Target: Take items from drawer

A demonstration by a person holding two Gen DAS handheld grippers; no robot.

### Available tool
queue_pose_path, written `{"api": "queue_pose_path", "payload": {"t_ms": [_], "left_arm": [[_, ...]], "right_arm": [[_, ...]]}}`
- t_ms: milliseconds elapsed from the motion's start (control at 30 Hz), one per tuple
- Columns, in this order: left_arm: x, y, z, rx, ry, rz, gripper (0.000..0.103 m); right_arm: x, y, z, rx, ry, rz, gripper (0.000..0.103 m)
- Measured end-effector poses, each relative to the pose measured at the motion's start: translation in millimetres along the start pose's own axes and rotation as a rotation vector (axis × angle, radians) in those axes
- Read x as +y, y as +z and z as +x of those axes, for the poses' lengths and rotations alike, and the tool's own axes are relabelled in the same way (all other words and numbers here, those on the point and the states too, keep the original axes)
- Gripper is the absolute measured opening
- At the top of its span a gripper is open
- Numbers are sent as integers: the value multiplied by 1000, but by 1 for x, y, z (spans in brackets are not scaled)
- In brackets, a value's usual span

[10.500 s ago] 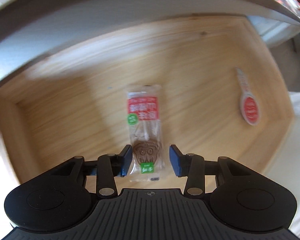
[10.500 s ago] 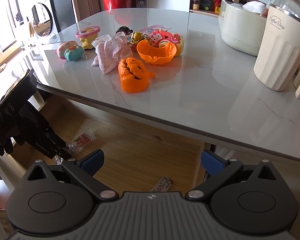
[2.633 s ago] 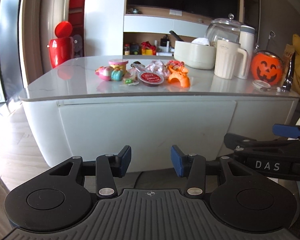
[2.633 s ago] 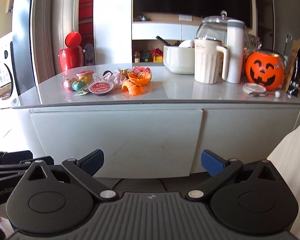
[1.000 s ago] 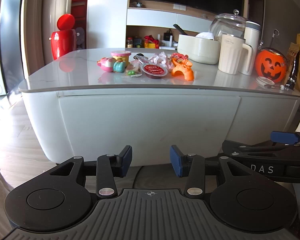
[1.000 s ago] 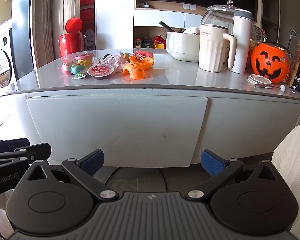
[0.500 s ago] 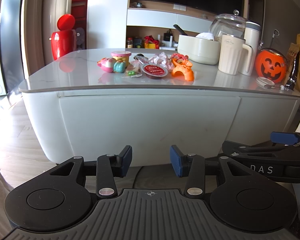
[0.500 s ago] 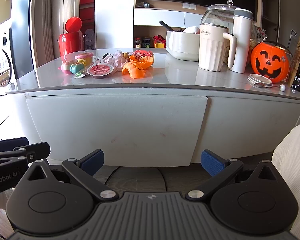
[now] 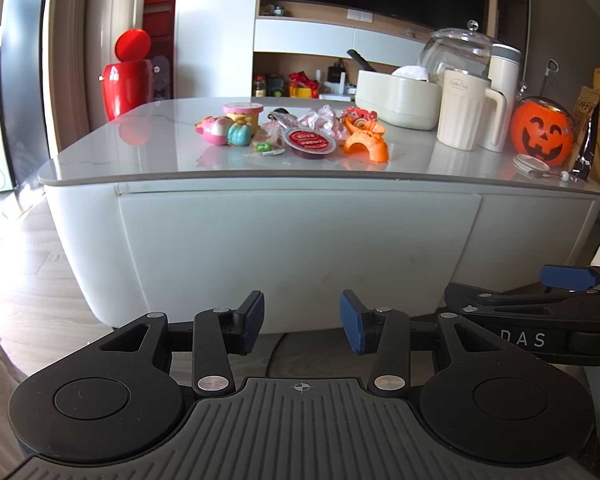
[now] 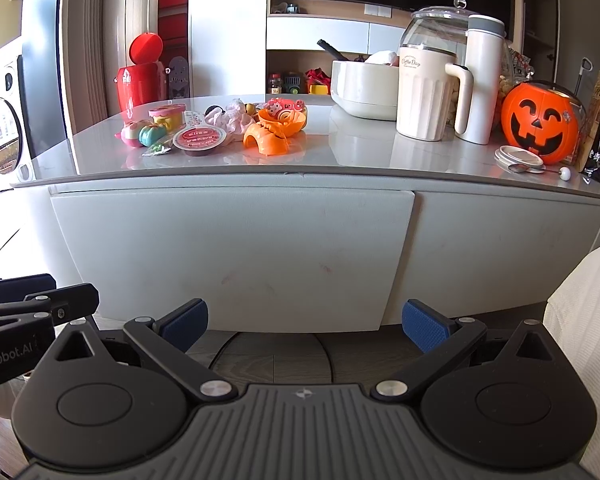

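Only the right view shows the spoon (image 10: 536,169) (white-tipped).

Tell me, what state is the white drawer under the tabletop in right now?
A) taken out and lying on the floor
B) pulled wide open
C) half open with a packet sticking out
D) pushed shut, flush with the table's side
D: the drawer front sits flush in the side of the table, with nothing sticking out.
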State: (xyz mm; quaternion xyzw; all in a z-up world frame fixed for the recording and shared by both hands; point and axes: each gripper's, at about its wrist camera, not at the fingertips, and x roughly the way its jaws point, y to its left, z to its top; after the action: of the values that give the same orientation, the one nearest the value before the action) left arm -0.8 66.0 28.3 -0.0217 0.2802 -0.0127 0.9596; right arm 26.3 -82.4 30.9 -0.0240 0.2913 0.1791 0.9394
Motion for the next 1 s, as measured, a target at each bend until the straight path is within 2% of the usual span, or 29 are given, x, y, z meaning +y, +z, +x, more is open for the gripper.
{"api": "queue_pose_path", "payload": {"t_ms": [1000], "left_arm": [[0, 3, 2, 11, 1, 1, 46]], "right_arm": [[0, 1, 0, 0, 1, -1, 103]]}}
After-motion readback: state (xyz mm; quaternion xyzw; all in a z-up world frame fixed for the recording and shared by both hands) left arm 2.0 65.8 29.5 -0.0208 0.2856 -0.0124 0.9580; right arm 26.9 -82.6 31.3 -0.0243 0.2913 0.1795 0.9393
